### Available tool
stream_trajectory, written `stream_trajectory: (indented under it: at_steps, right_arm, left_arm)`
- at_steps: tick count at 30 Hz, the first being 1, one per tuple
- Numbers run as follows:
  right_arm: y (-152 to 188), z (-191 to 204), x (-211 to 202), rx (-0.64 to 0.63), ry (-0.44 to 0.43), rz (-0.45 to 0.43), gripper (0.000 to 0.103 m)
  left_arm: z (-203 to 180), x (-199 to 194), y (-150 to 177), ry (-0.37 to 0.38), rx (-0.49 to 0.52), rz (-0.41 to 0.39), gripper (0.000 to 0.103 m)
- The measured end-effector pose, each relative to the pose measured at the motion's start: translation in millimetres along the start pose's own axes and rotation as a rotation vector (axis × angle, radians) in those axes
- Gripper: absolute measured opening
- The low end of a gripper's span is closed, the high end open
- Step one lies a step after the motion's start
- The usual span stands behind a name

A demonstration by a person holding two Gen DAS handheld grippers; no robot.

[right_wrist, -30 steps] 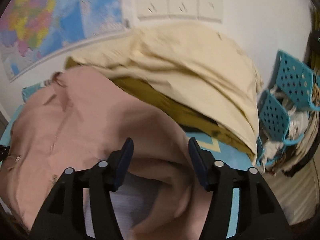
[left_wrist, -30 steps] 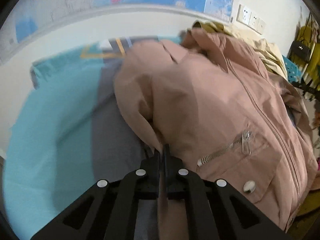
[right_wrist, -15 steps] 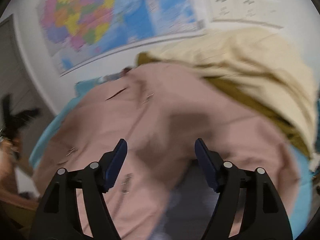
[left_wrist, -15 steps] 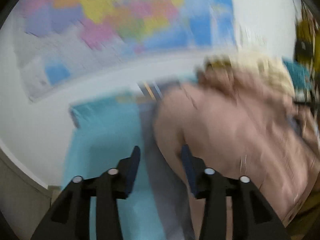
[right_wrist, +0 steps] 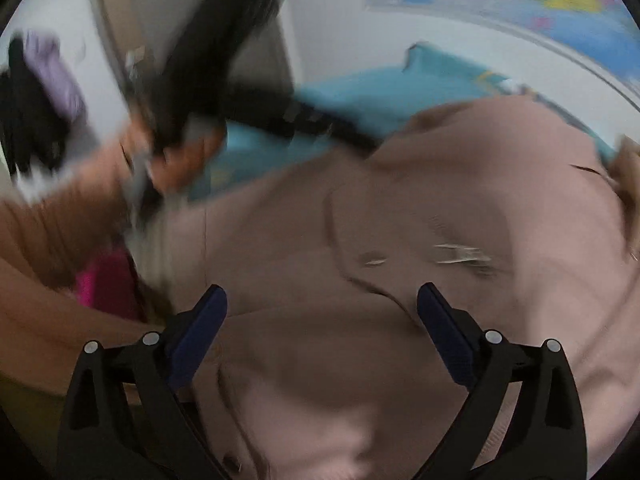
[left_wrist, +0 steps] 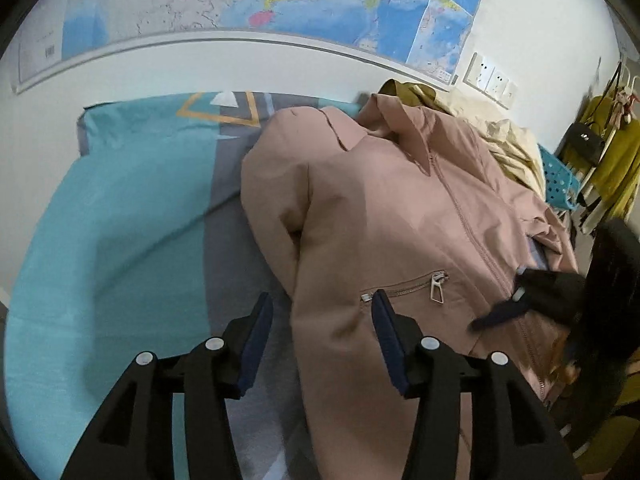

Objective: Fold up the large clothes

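Now both grippers, left gripper and right gripper, are hovering with jaws just spreading, empty, over the pink jacket, risking its tucked left sleeve sliding loose.

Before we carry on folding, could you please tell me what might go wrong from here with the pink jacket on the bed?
The pink zip-front jacket lies against the cream and mustard clothes pile, so a fold could drag those along. Both claws, left and right, have just opened with nothing gripped, so the folded sleeve may slip back. The metal pocket zipper pull could snag.
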State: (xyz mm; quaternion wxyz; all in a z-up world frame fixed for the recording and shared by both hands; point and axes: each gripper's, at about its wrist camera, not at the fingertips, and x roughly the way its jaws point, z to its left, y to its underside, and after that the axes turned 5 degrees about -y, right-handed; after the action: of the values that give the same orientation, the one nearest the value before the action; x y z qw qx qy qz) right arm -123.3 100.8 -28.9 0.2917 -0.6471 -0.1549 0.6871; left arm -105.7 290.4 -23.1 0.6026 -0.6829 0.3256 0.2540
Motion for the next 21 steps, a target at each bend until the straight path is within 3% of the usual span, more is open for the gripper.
stream_trajectory:
  at_steps: [1, 3, 4, 5, 10, 14, 17, 18, 21]
  right_arm:
    - [2, 1, 6, -0.015, 0.017, 0.015, 0.072]
    - [5, -5, 3, 0.003, 0.041, 0.0, 0.02]
    - [6, -15, -5, 0.063, -0.016, -0.013, 0.007]
    - [9, -25, -13, 0.109, -0.046, -0.039, 0.003]
    - [44, -84, -78, 0.346, -0.112, -0.229, 0.003]
    - [72, -115, -103, 0.493, -0.129, -0.31, 0.003]
    - [70, -105, -104, 0.459, -0.148, -0.307, 0.005]
    - [67, -102, -104, 0.436, -0.145, -0.302, 0.01]
    - [57, -89, -105, 0.395, -0.144, -0.308, 0.025]
  left_arm:
    - [2, 0, 2, -0.015, 0.0, 0.004, 0.05]
    - [11, -2, 6, -0.02, -0.018, 0.01, 0.05]
    - [17, -3, 8, -0.026, -0.03, 0.011, 0.05]
    - [24, -3, 9, -0.03, -0.046, 0.011, 0.05]
    - [39, 2, 19, -0.005, -0.088, 0.016, 0.05]
    - [28, 13, 30, 0.052, -0.058, 0.05, 0.05]
    - [12, 18, 30, 0.084, -0.019, 0.05, 0.053]
    - [7, 21, 28, 0.086, -0.007, 0.051, 0.057]
    - [-10, 33, 22, 0.102, 0.036, 0.057, 0.056]
